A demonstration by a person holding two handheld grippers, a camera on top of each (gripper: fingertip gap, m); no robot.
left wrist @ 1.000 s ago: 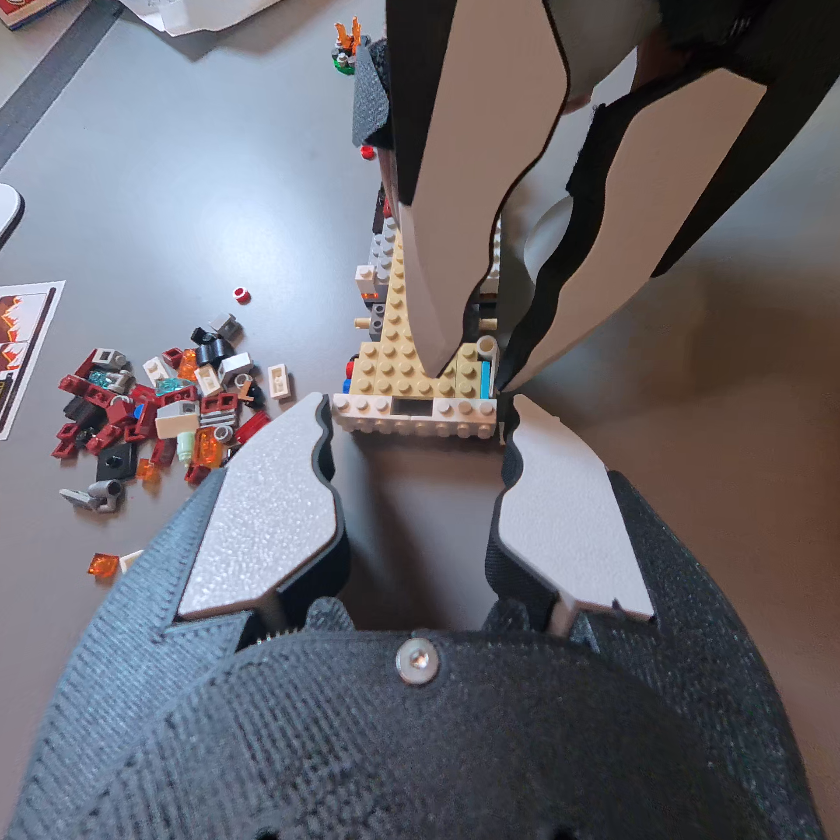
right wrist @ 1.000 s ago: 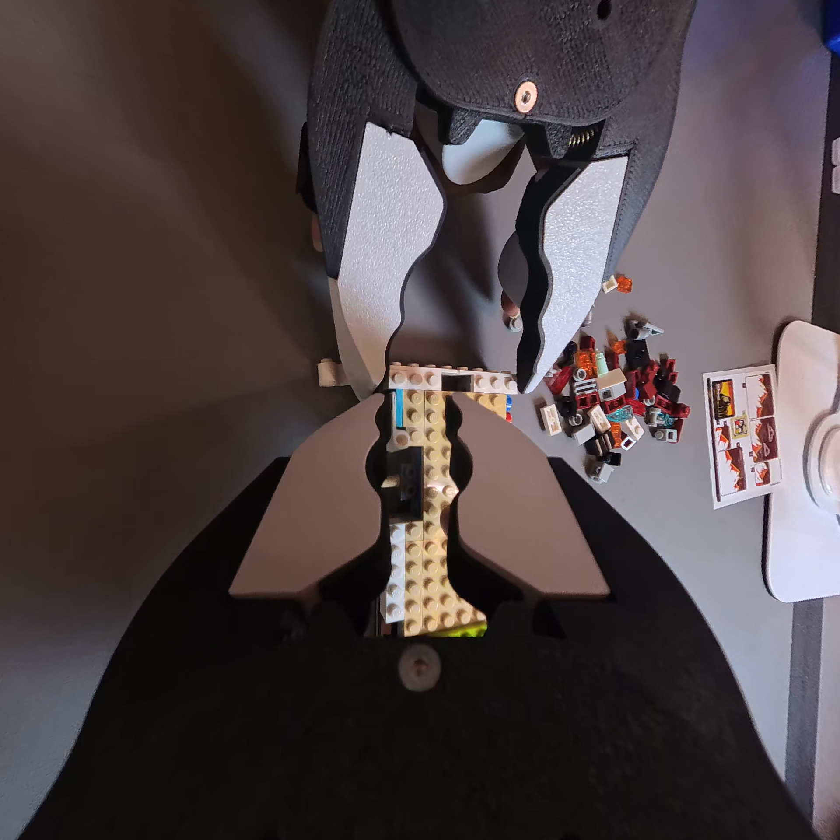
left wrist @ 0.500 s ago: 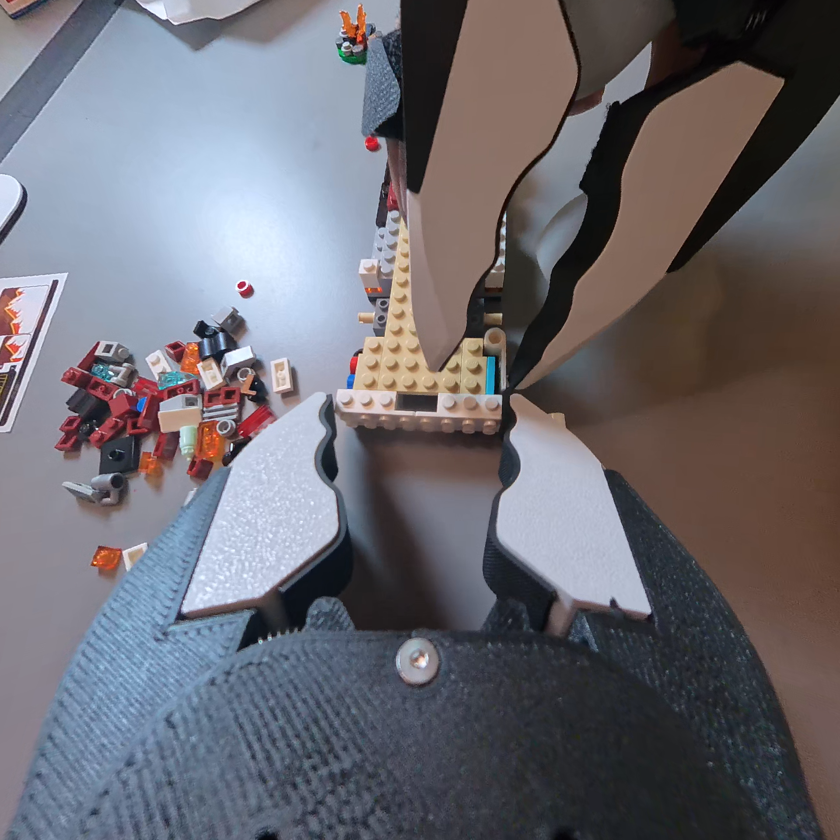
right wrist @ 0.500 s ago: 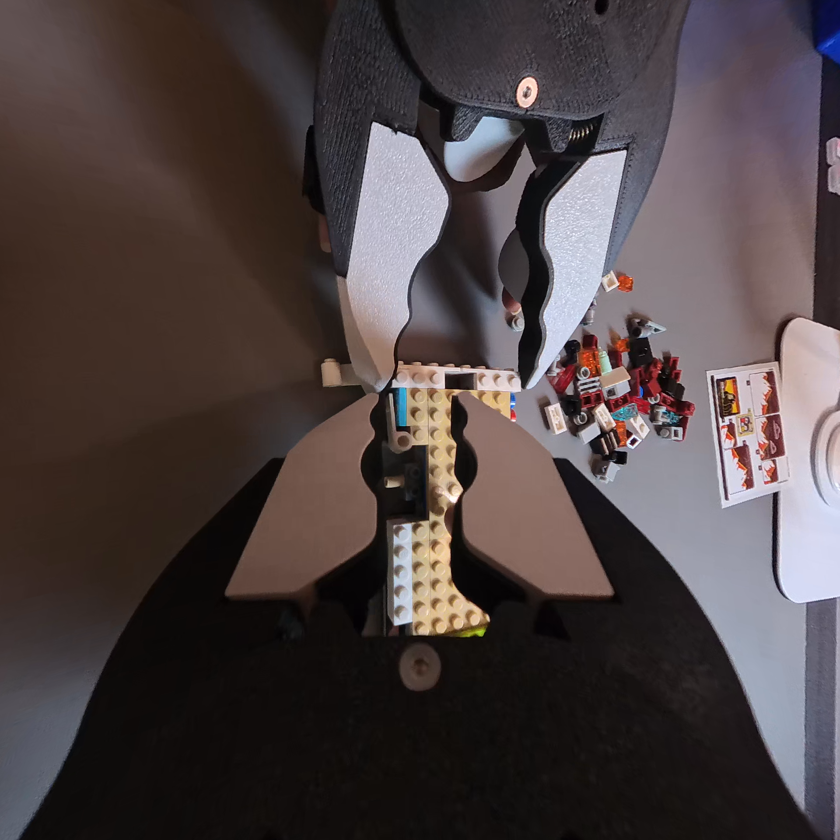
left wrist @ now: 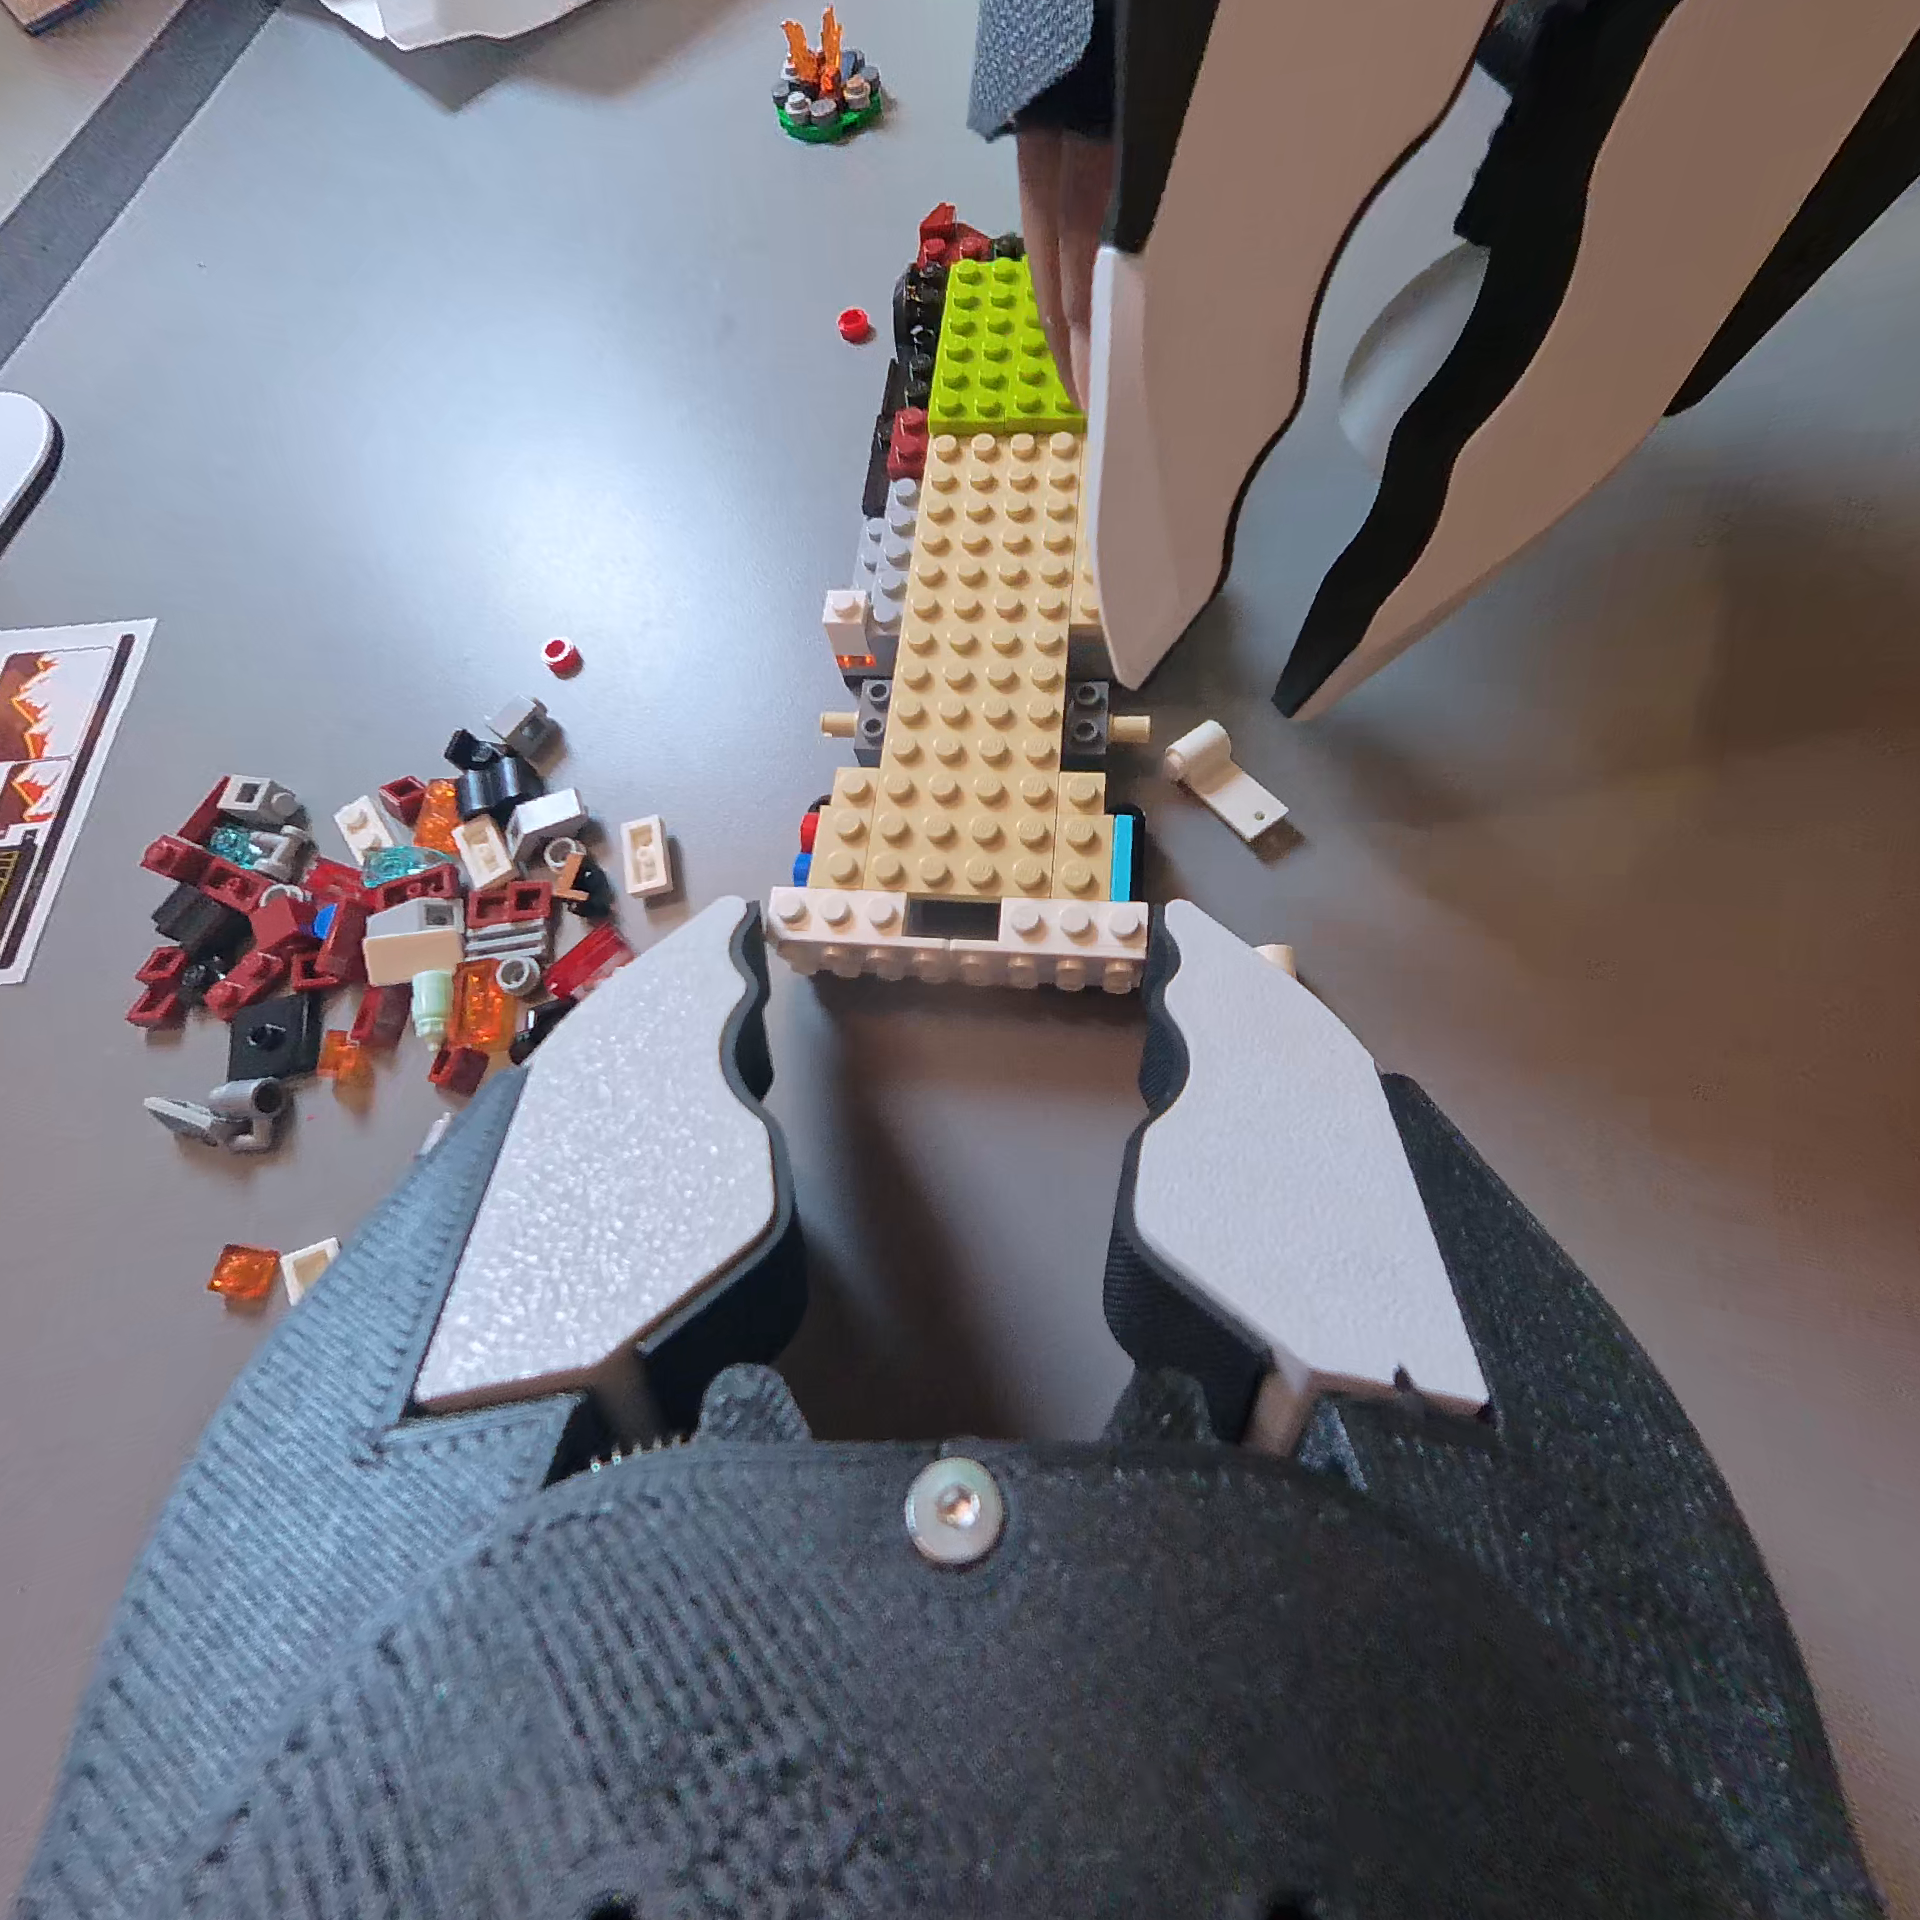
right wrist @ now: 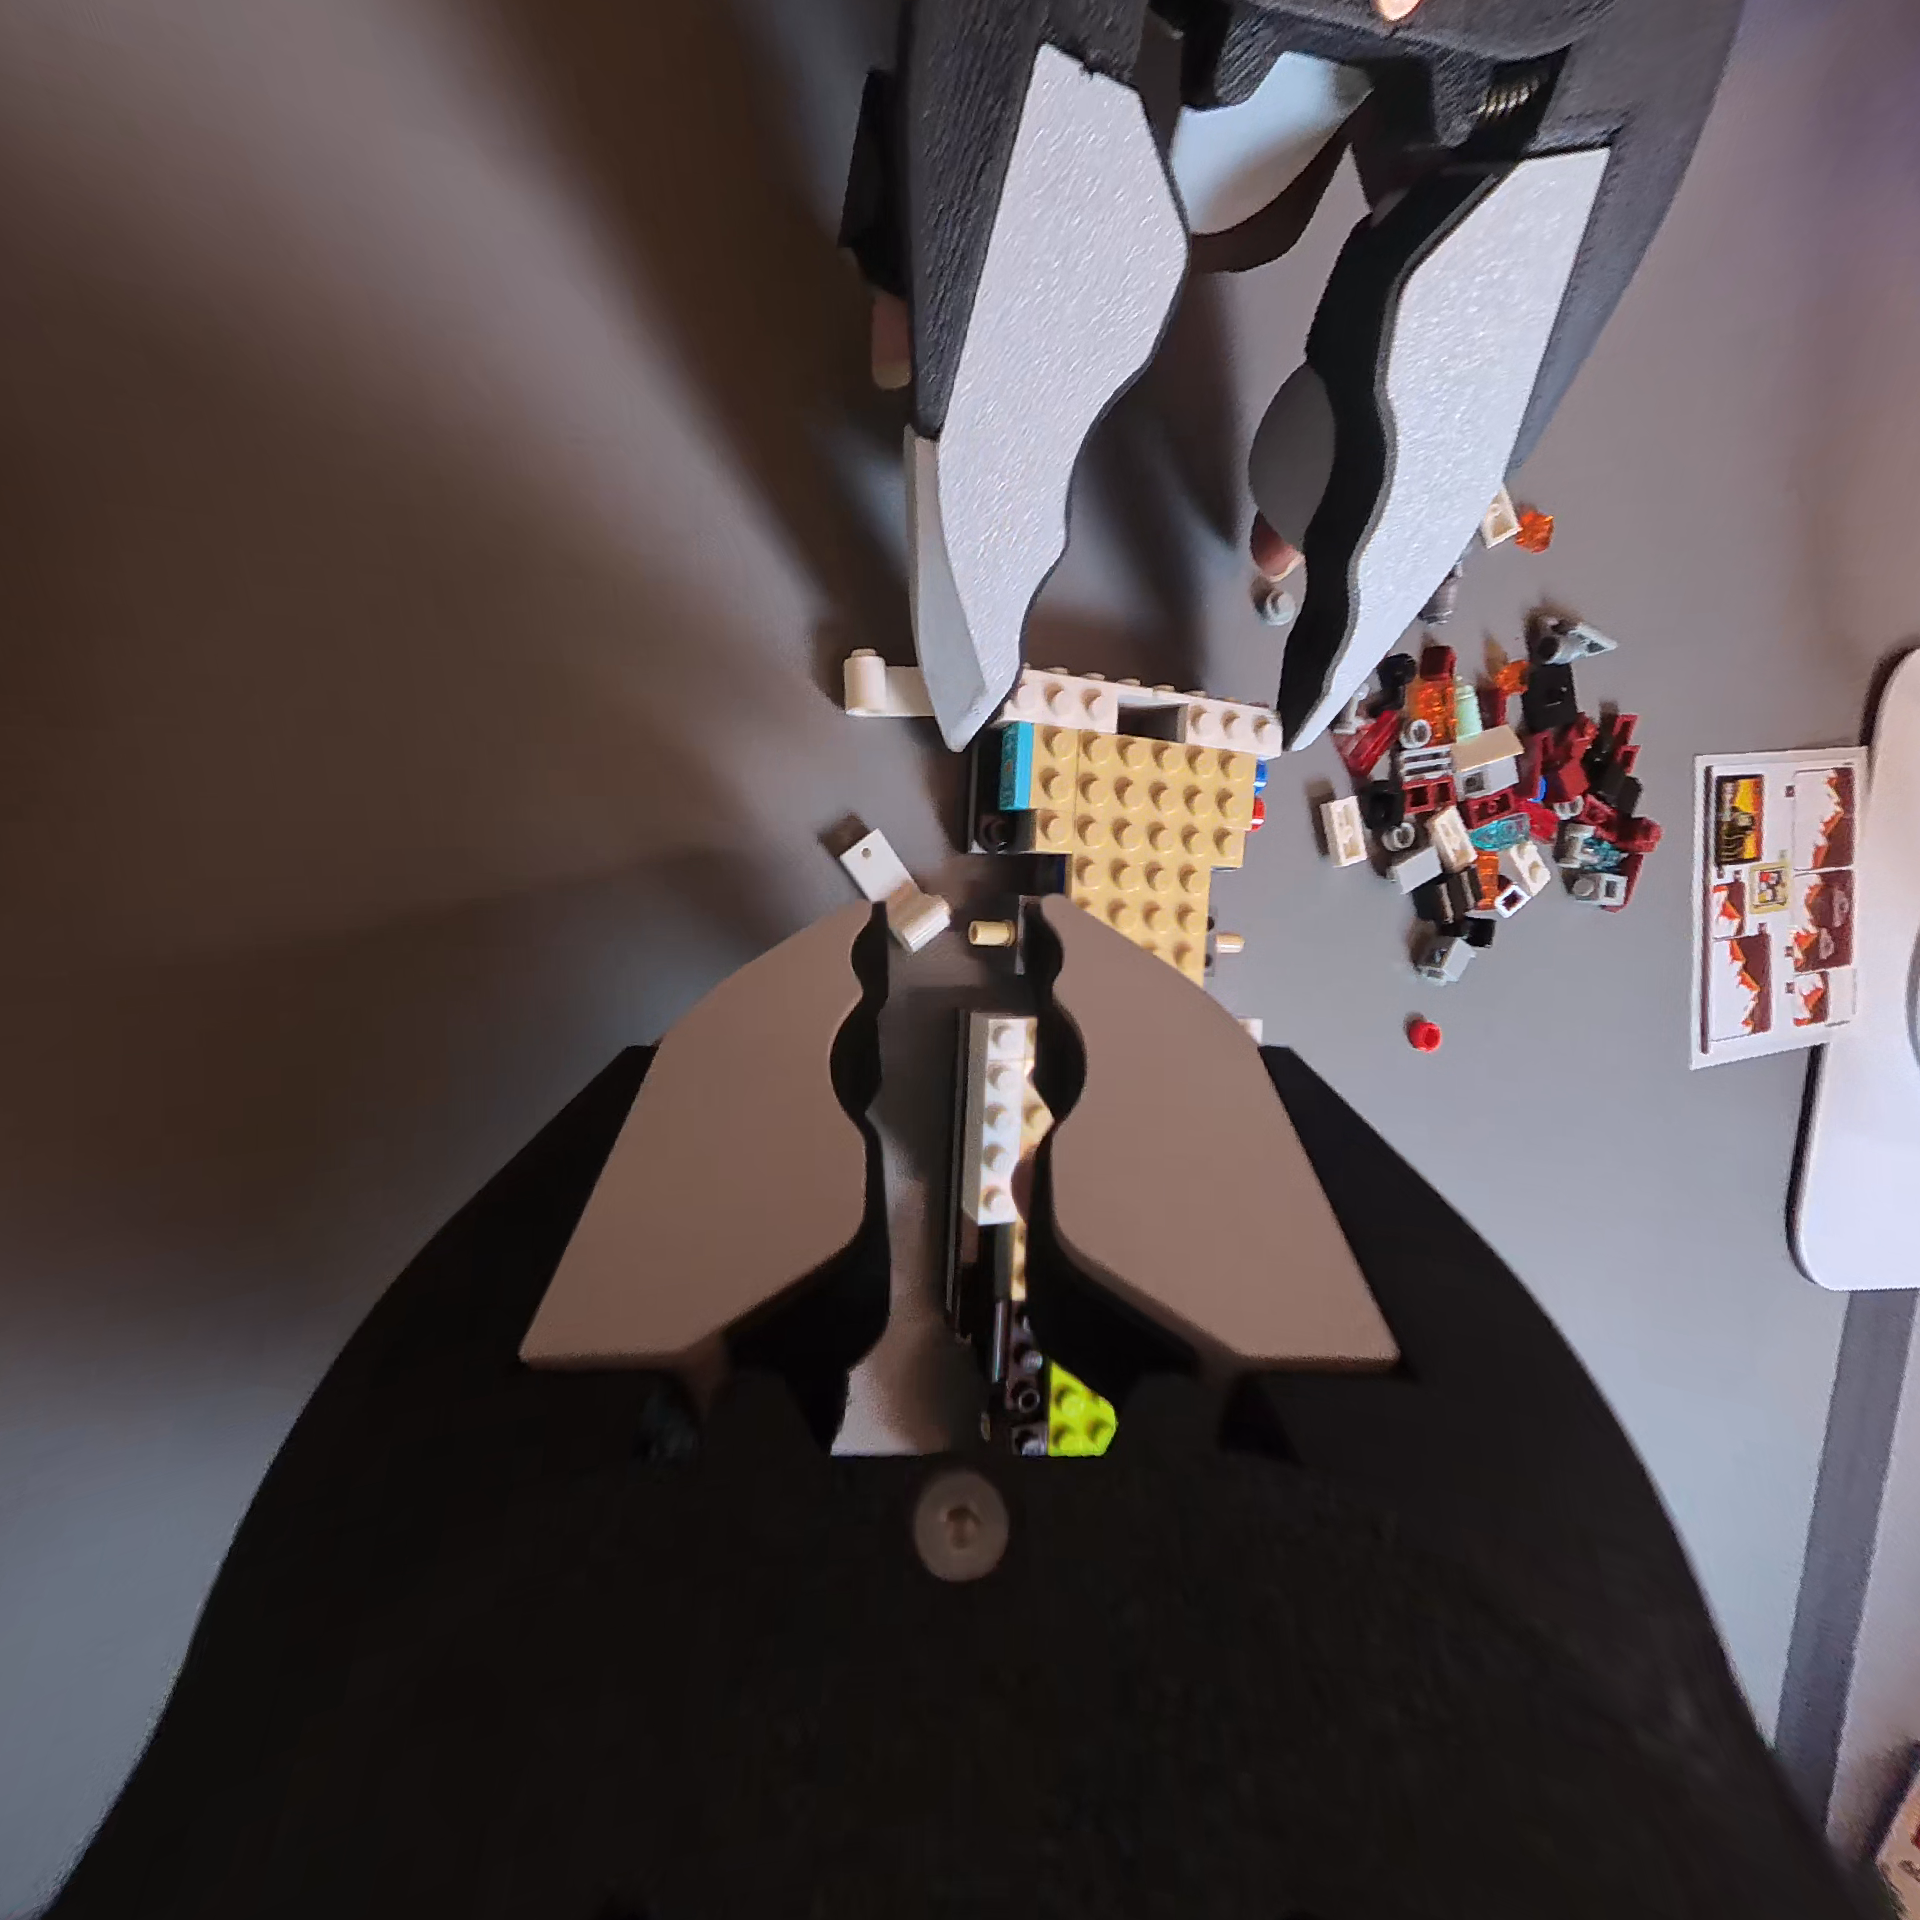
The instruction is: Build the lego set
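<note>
Beside the brick model (left wrist: 977, 665), right gripper (left wrist: 1205, 686) has lifted off.

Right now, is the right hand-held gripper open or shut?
Open. The right hand-held gripper hangs beside the brick model, its fingertips apart with nothing between them.

brick model (right wrist: 1143, 831) – near end hidden under right gripper (right wrist: 956, 925) | sheet (left wrist: 42, 790) – cut off

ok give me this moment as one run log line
left gripper: shut on brick model white end | right gripper: open, beside model | white hinge piece: loose on table
</note>
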